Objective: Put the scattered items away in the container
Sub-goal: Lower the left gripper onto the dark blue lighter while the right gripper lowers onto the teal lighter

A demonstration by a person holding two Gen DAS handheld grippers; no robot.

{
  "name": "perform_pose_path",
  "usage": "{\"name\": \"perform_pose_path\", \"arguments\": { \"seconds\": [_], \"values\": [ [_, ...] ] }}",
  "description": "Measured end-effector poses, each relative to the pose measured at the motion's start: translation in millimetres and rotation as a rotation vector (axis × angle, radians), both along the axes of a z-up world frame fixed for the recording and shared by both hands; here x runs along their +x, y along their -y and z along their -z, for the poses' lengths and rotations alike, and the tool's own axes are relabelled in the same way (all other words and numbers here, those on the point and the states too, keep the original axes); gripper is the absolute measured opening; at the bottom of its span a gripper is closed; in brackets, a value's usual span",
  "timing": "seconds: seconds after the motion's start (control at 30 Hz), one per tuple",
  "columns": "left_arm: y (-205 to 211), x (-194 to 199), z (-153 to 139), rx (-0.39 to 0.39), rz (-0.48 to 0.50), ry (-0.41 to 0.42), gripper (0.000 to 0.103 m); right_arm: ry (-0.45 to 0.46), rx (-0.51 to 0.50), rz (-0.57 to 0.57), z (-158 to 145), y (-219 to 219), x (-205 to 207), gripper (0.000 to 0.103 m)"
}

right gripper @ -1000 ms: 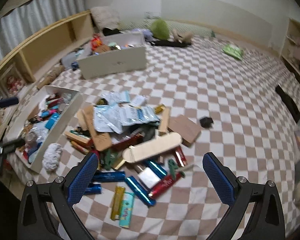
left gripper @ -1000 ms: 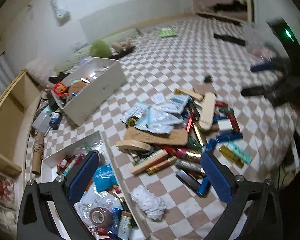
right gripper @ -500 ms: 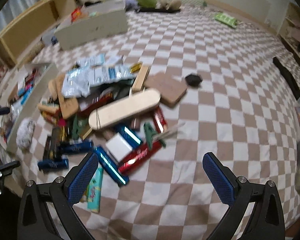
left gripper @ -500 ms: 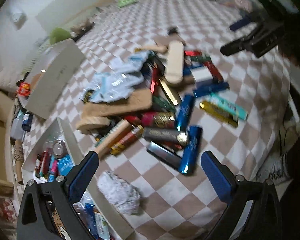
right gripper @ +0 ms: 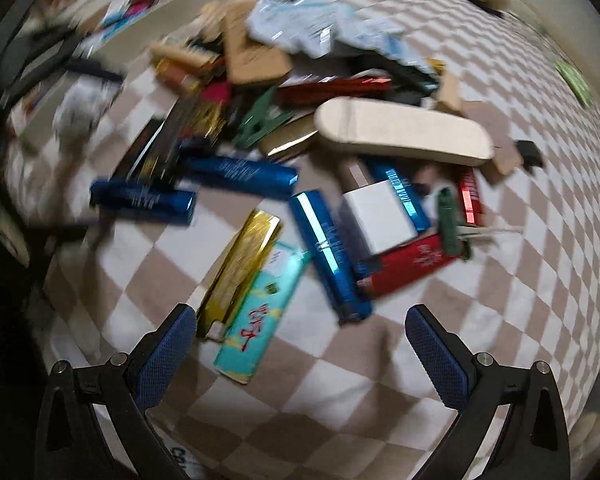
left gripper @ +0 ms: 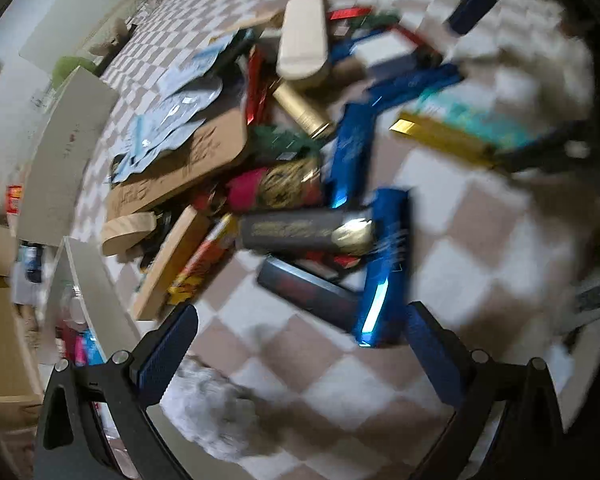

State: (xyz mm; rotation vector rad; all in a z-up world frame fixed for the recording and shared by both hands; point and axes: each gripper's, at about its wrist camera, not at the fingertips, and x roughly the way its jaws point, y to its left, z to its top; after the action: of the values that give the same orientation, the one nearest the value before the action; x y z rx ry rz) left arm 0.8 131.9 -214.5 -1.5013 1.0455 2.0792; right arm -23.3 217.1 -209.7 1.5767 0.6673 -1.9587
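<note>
I have both claws spread wide and empty over the heap on the checked floor (right gripper: 420, 340). My left gripper (left gripper: 300, 344) hangs above the near edge of the pile, with a shiny blue box (left gripper: 384, 264) just beside its right finger and a dark flat box (left gripper: 308, 292) lying under that box's corner. My right gripper (right gripper: 300, 344) sits over a gold box (right gripper: 240, 264) and a teal box (right gripper: 260, 320) that lie side by side, touching, close to its left finger. The white container (left gripper: 96, 292) stands off to the left in the left view, already partly filled, with a crumpled white wad (left gripper: 212, 412) on the floor beside its wall.

My worry is the crowding. The gold and teal boxes lie so tight together that closing on one could pinch both, or push the second away. The foil wrappers look slippery, so I judge a grip on a long box near its end could let it swing and drop. On the left, the blue box overlaps its neighbours, and lifting it may drag the dark one along or tip the stack. Both views are smeared with motion, so I cannot judge height above the items well; closing now risks clipping the floor or missing.
</note>
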Motion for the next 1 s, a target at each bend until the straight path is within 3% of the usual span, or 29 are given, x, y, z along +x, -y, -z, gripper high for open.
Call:
{"name": "perform_pose_path", "arguments": {
  "seconds": [0.1,0.17,0.33,0.5,0.57,0.67,0.77,0.87,1.0],
  "values": [
    [12.0,-12.6,2.6,0.008,-0.053,0.032,0.103,0.012,0.049,-0.061,10.1,6.4,9.7,0.103],
    [20.5,-22.2,-0.7,-0.009,-0.103,0.006,0.103,0.002,0.084,-0.079,14.3,5.1,12.2,0.103],
    [36.4,-34.6,-2.2,-0.016,-0.161,0.009,0.103,-0.001,0.095,0.002,12.0,-19.2,-1.2,0.103],
    [33.7,-31.4,-5.9,-0.030,-0.134,-0.006,0.103,-0.050,0.145,0.143,7.9,-60.0,-23.7,0.103],
    [32.0,-29.7,-10.0,0.023,-0.093,0.046,0.103,-0.055,0.174,0.206,8.9,-77.8,-31.7,0.103],
    [29.6,-20.6,-24.1,0.195,-0.038,0.177,0.103,-0.065,0.196,0.288,5.9,-105.1,-34.0,0.103],
    [19.5,-10.6,-33.0,0.300,0.019,0.239,0.103,-0.081,0.186,0.314,-3.6,-116.3,-32.7,0.103],
    [10.2,-4.1,-31.1,0.347,0.077,0.291,0.103,-0.088,0.151,0.328,-17.8,-120.5,-37.0,0.103],
    [2.6,-3.0,-17.2,0.326,0.083,0.345,0.103,-0.087,0.103,0.341,-21.9,-107.9,-40.1,0.103]
  ]
}}
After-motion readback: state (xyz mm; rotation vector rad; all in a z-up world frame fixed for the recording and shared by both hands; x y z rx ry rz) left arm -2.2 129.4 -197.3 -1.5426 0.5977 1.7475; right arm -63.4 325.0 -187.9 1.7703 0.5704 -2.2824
